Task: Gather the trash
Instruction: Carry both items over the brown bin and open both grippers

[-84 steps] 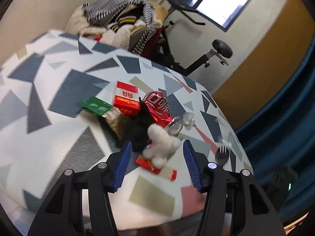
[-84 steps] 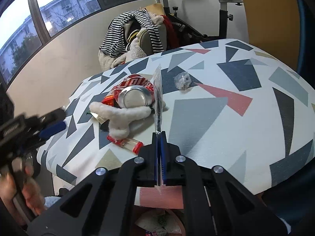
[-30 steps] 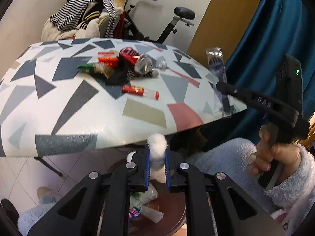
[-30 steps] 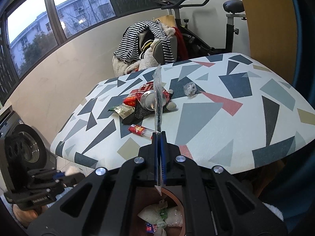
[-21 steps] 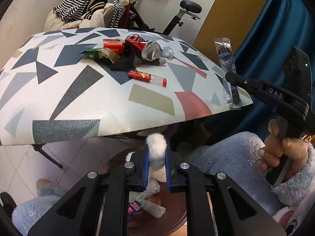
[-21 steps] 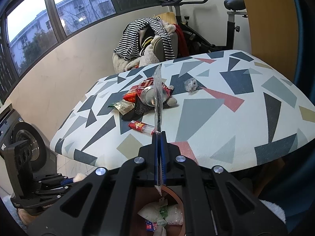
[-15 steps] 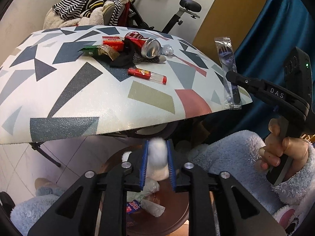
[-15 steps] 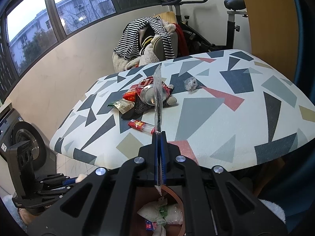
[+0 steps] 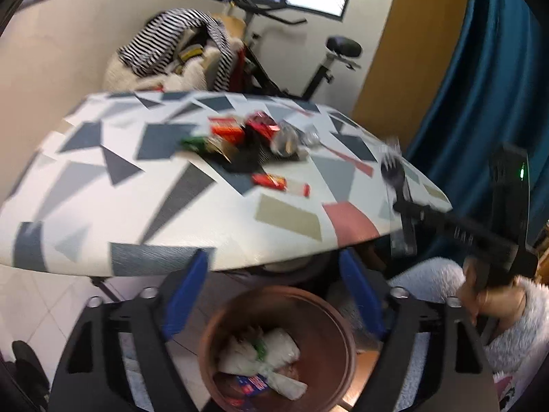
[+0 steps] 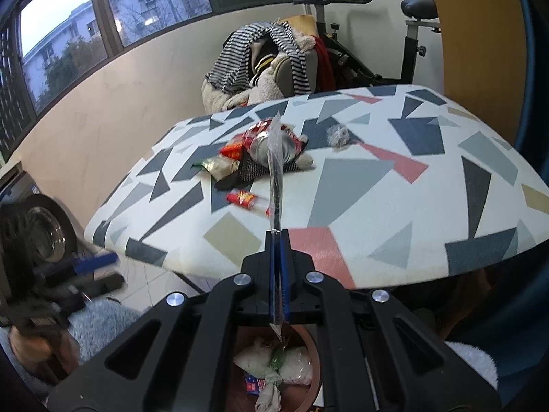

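My left gripper [image 9: 274,292] hangs over a brown bin [image 9: 334,340] below the table edge; its jaws are opening and nothing is between them. White bags and wrappers lie in the bin. My right gripper [image 10: 278,237] is shut on a clear-wrapped plastic fork [image 10: 276,171], held upright over the bin [image 10: 314,360]. The left wrist view also has the right gripper [image 9: 403,207] and the fork [image 9: 394,168] at its right. On the patterned table [image 10: 377,206] lie a crushed can [image 10: 271,146], a red-and-clear tube [image 10: 248,199], a red pack [image 9: 228,130] and a crumpled clear wrap [image 10: 338,135].
A chair piled with striped clothing [image 10: 260,51] and an exercise bike [image 10: 411,34] stand behind the table. A blue curtain [image 9: 497,86] hangs at the right. A person's fuzzy sleeve [image 9: 514,326] is beside the bin. A washing machine drum [image 10: 44,237] sits at the left.
The left gripper has gone from shut on a white fluffy piece to wide open, and that piece is gone from between its fingers. The left view has tilted up. The right gripper keeps the fork.
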{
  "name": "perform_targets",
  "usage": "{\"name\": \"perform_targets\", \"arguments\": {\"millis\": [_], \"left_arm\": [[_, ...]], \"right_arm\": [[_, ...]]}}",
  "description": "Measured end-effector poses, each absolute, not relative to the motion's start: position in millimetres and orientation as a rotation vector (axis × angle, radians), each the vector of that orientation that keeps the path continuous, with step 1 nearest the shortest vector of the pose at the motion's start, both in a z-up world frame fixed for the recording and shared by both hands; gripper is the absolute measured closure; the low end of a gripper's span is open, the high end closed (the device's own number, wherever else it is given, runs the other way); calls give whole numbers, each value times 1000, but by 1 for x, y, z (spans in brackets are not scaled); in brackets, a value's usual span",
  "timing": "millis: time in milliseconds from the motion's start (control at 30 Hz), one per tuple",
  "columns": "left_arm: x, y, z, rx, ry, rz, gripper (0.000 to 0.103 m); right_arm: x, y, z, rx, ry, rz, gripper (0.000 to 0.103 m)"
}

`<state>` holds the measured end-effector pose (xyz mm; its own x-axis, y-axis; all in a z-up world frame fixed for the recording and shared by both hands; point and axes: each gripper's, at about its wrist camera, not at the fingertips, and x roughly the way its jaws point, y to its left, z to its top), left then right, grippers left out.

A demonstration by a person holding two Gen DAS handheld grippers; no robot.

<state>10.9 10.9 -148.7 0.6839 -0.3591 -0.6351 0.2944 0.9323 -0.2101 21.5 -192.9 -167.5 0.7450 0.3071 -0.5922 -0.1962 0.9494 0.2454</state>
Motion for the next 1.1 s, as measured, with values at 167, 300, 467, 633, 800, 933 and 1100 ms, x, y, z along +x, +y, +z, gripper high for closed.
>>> {"name": "perform_targets", "arguments": {"millis": [167,300,467,633,800,933,1100], "left_arm": [[2,16,-136,-47,696,-287,10],[-4,23,-133,-38,686,-241,6],[-8,36,-134,-64,685,-187,6],[-11,51,-138,-92,672,-104,6],[-15,59,-145,-125,677,-52,6],[-18,58,-150,-124,672,-36,6],[-18,57,-153,-119,680,-37,6]], "right_arm": [[12,-174,-181,127,735,323,96],[2,-155,-191,43,759,374,96],[-6,-140,-200,-9,773,409,96],[-9,-126,-213,-39,800,421,96],[-4,-126,-224,-15,825,441,96],[3,-120,-235,-30,861,449,96],[6,-110,-246,-89,897,455,94]]}}
